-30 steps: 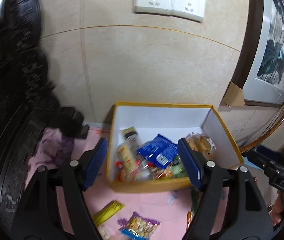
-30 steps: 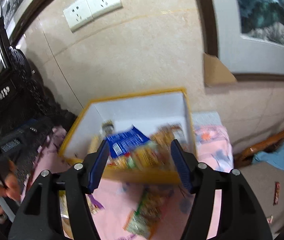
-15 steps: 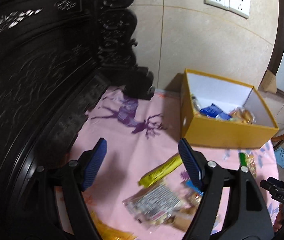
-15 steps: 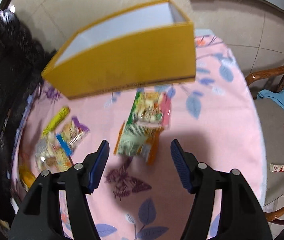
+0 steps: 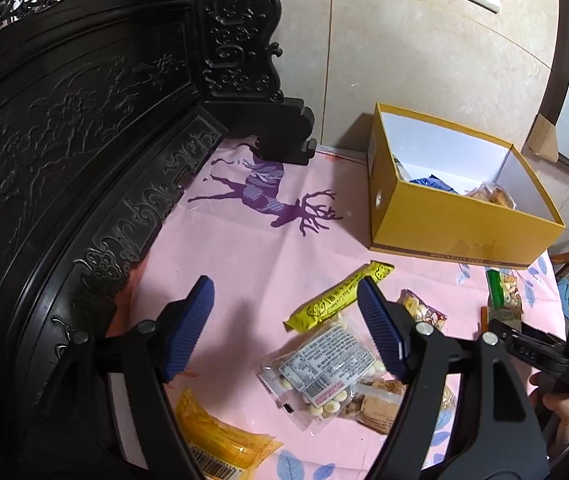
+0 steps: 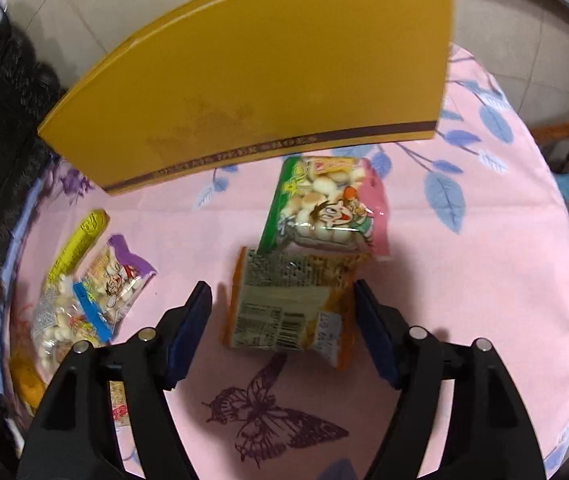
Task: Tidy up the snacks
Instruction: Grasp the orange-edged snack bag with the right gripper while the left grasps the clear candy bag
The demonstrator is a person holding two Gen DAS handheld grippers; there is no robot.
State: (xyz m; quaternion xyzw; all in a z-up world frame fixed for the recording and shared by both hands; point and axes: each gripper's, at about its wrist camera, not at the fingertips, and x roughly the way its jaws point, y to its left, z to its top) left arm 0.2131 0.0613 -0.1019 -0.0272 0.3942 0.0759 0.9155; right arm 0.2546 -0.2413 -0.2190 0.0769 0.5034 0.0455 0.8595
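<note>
A yellow box (image 5: 452,224) with several snacks inside stands on the pink tablecloth (image 5: 244,248); its outer wall fills the top of the right wrist view (image 6: 264,64). My left gripper (image 5: 286,330) is open and empty above the cloth, left of a yellow stick pack (image 5: 338,300) and a clear bag of white candies (image 5: 324,364). My right gripper (image 6: 280,334) is open, its fingers on either side of an orange packet (image 6: 292,308) lying label-up, not touching it. A green-and-pink biscuit bag (image 6: 324,204) lies just beyond it.
A dark carved wooden cabinet (image 5: 64,128) borders the table on the left. An orange packet (image 5: 220,444) lies near the front edge. A purple-topped biscuit bag (image 6: 112,280) and more packets lie at the left. A wooden chair (image 6: 564,140) stands beyond the table's right edge.
Both grippers have pulled back from over the box and dropped toward the cloth. The right one has come down around the orange packet; the left one has settled over the loose packets.
</note>
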